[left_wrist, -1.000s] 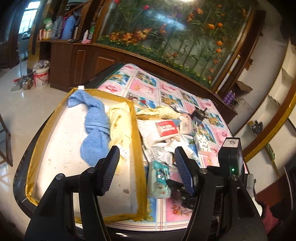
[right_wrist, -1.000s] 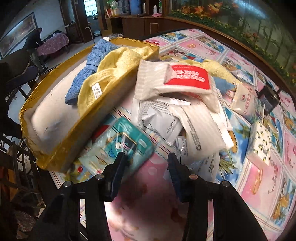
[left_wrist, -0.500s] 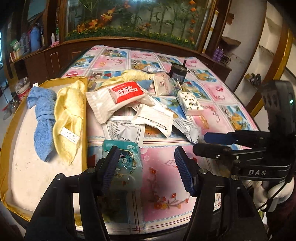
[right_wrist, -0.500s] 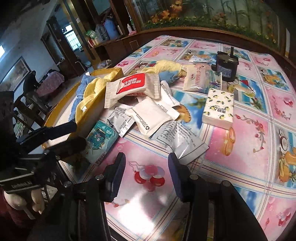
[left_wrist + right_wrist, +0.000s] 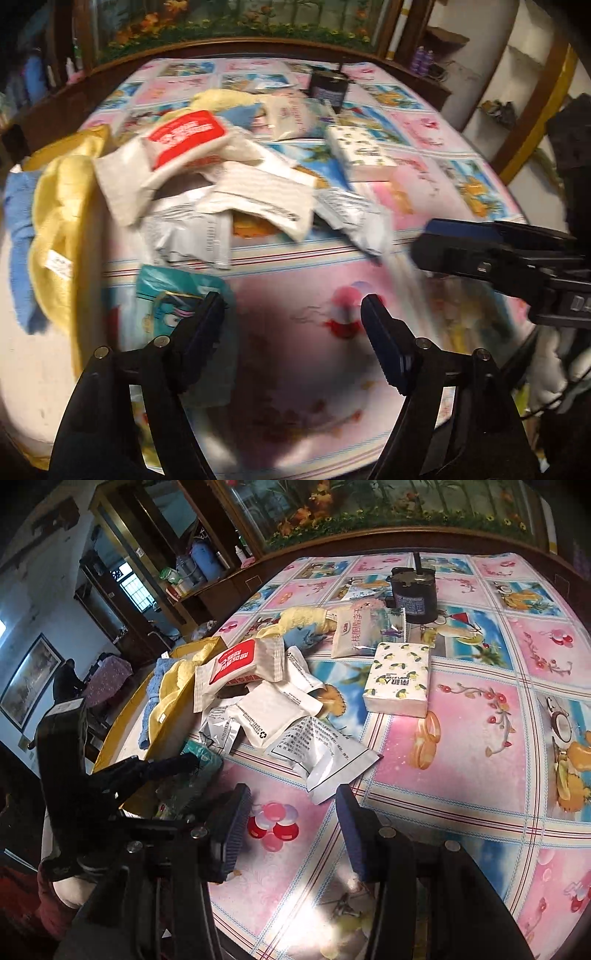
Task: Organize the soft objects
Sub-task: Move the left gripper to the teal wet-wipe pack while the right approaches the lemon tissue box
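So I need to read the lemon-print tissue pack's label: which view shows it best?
The right wrist view: the lemon-print tissue pack lies sharp and unobstructed, its top face and print visible. In the left wrist view it is farther off, motion-blurred, print unreadable.

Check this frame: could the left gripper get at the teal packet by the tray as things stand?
Probably yes. The left gripper hangs just above the teal packet, jaws opening and empty; nothing lies on the packet, though the yellow towel and tray crowd one side.
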The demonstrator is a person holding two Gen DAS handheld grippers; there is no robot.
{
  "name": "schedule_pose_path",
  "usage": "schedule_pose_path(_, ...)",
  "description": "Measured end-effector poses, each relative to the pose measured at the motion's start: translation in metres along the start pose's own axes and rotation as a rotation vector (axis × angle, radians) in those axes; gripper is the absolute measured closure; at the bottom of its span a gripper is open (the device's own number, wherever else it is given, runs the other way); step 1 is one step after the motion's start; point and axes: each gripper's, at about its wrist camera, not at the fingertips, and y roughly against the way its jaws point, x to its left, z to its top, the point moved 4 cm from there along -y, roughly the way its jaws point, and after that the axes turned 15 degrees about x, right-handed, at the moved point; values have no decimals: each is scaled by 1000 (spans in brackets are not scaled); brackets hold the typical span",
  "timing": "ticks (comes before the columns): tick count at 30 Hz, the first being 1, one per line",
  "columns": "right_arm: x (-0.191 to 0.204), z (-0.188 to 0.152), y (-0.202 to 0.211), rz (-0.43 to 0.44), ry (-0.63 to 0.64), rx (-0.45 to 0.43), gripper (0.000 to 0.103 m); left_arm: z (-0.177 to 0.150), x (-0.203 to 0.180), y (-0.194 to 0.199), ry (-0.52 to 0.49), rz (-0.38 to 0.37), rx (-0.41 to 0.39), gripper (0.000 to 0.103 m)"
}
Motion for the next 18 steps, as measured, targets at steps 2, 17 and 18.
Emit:
schedule_pose_path(2, -5, 1, 1, 5, -16, -2, 55, -1, -6, 11, -7, -27, -25, 26)
schedule_pose_path(17, -18, 0, 3, 36, -39, -18, 55, 13, 35, -11, 101, 356, 5, 23)
schedule_pose_path(18, -19, 1, 4, 37, -40, -22, 55, 12, 33, -15, 96, 286, 32, 21)
